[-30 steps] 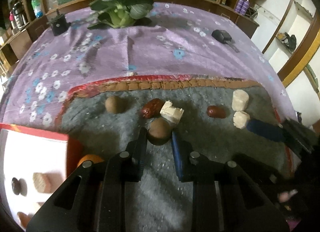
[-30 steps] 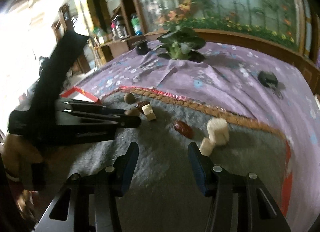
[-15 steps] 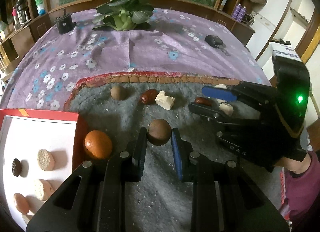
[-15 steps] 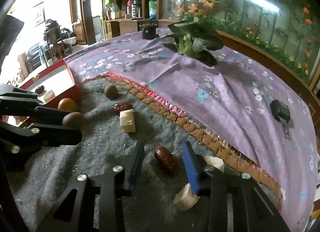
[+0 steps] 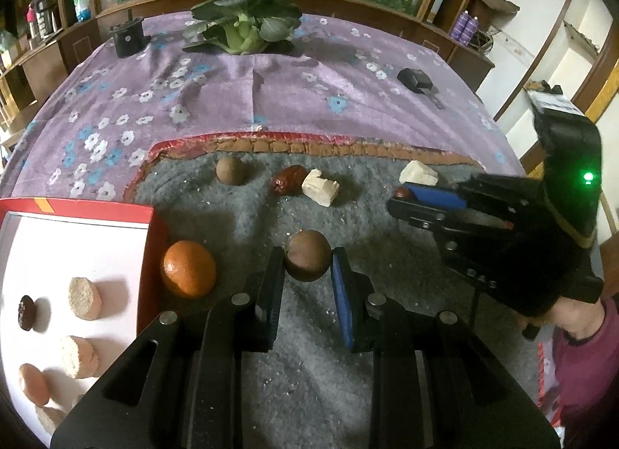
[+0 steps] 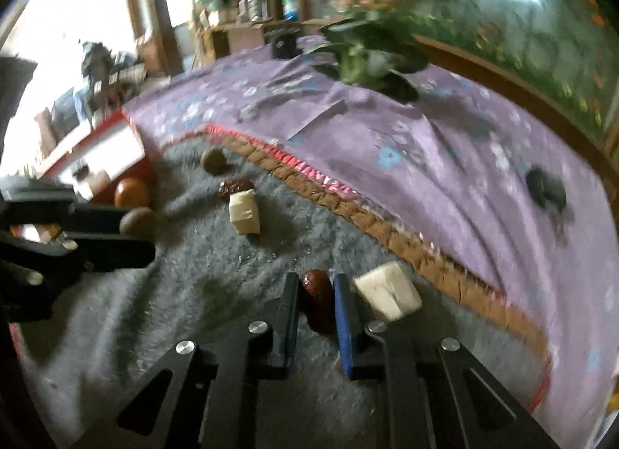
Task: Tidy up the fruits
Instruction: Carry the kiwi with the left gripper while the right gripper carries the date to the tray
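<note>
**Both grippers clamped on fruit over the grey mat**

The left gripper is closed on a round brown fruit, its pads pressing the fruit from either side above the grey mat. The right gripper is clamped on a dark red date – the jaws have come together on it, and the date sits squarely between the black pad and the blue one. Just to the right of that gripper lies a pale cream block, touching or nearly touching the blue finger; which of the two is hard to tell through the blur.

At the left edge of the mat stands a red box with a white floor. In it lie several things, well apart from each other: a small dark piece, two pale round biscuit-like slices and, and a pinkish-brown round piece. Another pale piece shows at the bottom edge of the box, partly cut off by the frame. An orange rests on the mat against the outer red wall of the box – outside it, not in it.

Further back on the mat lie a second brown fruit, a second red date and a cream chunk touching that date. The mat rests on a purple flowered cloth, where a leafy green vegetable sits at the far side.
</note>
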